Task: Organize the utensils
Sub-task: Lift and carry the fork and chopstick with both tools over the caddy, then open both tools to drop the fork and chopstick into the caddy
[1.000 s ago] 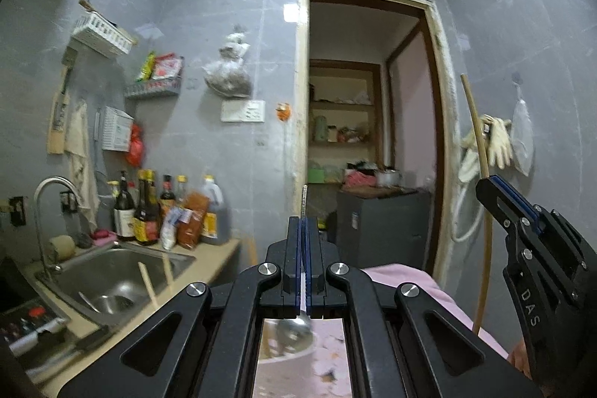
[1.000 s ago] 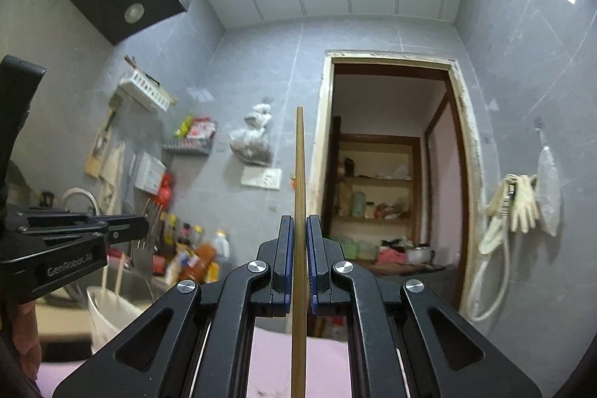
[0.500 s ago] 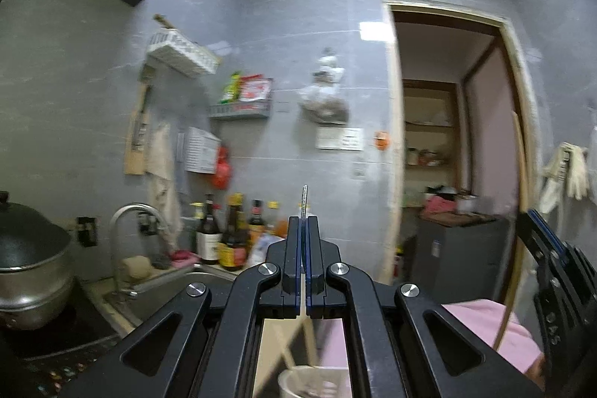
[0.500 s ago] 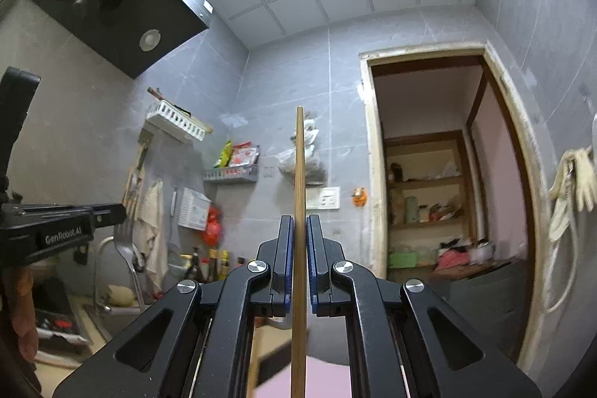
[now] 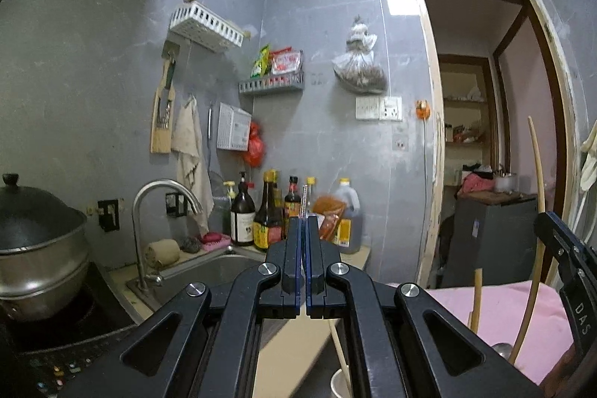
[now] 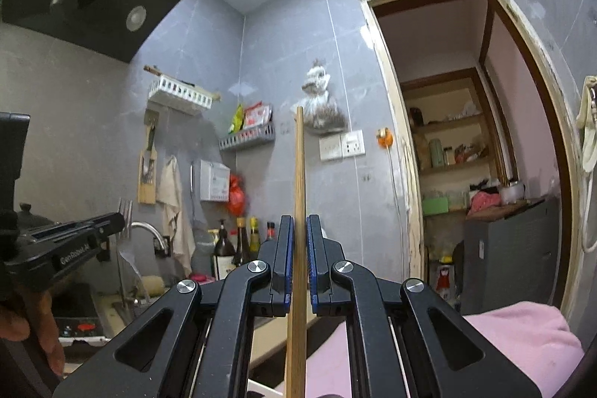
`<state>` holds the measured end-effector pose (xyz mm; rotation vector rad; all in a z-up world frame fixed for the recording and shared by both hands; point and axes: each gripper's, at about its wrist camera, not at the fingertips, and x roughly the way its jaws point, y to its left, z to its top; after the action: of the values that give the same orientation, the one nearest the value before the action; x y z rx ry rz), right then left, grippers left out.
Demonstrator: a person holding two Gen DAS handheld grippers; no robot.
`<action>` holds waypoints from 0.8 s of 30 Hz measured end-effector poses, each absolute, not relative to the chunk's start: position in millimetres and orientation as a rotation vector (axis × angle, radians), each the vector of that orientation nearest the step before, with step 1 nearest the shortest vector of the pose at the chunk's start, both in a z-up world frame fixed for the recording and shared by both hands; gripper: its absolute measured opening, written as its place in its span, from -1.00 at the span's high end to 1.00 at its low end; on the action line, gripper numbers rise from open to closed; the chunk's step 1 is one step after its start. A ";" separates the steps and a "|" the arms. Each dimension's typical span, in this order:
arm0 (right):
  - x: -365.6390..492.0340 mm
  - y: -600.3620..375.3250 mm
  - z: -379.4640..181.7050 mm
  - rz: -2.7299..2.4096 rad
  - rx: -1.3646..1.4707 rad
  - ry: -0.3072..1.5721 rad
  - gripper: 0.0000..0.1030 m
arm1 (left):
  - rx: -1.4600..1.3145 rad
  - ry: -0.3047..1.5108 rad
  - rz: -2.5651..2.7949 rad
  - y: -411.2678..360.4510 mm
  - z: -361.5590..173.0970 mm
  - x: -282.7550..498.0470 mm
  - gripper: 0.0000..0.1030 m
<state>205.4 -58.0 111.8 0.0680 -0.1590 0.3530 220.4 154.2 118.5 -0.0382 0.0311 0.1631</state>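
Bottles [image 5: 261,219] behind sink [image 5: 209,273]

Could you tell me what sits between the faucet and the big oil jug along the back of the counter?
In the left wrist view, a row of dark sauce bottles stands between the faucet and the oil jug, with a pink sponge by the sink.

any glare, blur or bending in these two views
Left wrist view: fisheye bows the door frame, and a ceiling light glares off the wall tile; bottles slightly soft. Right wrist view: the chopstick is sharp in the right gripper, the door frame curves, corners vignette black.
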 end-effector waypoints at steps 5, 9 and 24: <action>210.4 -58.0 102.9 0.357 0.057 -0.125 0.91 | -0.016 0.076 0.152 144.6 104.7 233.9 1.00; 210.8 -57.5 95.1 0.368 0.039 -0.101 0.90 | -0.011 0.120 0.120 137.2 94.3 239.9 1.00; 199.6 -72.5 80.8 0.422 0.042 -0.030 0.68 | -0.228 0.210 -0.171 144.1 94.5 231.3 0.47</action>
<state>199.6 -72.5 80.8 0.0424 -0.0298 0.4216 231.3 144.1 94.5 -0.2283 0.2102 -0.1708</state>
